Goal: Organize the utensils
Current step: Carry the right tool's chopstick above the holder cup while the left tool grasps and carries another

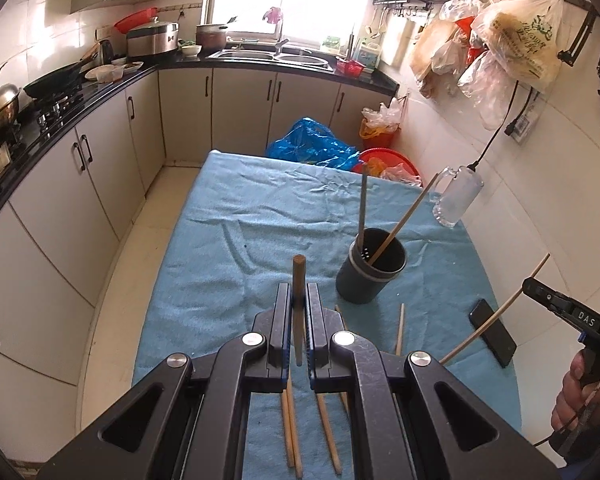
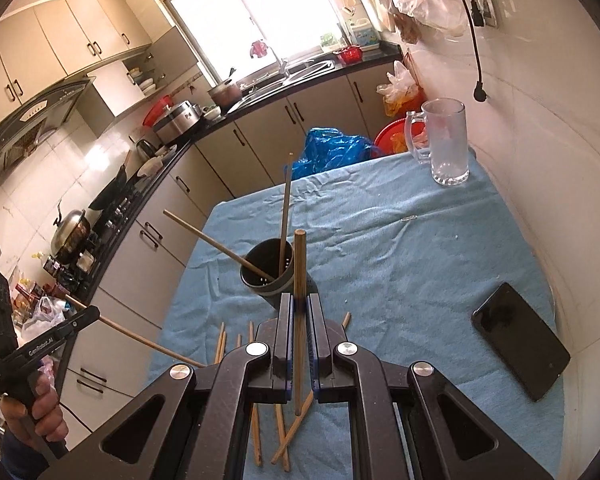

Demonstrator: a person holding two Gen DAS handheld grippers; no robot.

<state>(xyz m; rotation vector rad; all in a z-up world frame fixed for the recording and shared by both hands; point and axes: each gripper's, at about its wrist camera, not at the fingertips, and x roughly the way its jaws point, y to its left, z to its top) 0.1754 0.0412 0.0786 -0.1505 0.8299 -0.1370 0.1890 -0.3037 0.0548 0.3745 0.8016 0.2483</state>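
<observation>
Chopsticks lie loose on the blue cloth of the table, a scatter of them just under and ahead of both grippers, while two more stand leaning in the dark holder cup near the middle of the table. From the left wrist view the right gripper shows at the far right edge, held by a hand, with a pale chopstick slanting through its tip; the right wrist view shows the mirror of this, the left gripper at the lower left with its own stick angled across. Only the right wrist view gives the whole phone and the glass mug standing upright at the far corner; the left view shows the mug tilted by the lens at the table's right edge. Each gripper's jaws are pressed together, clamped on a single chopstick that stands up between them.
</observation>
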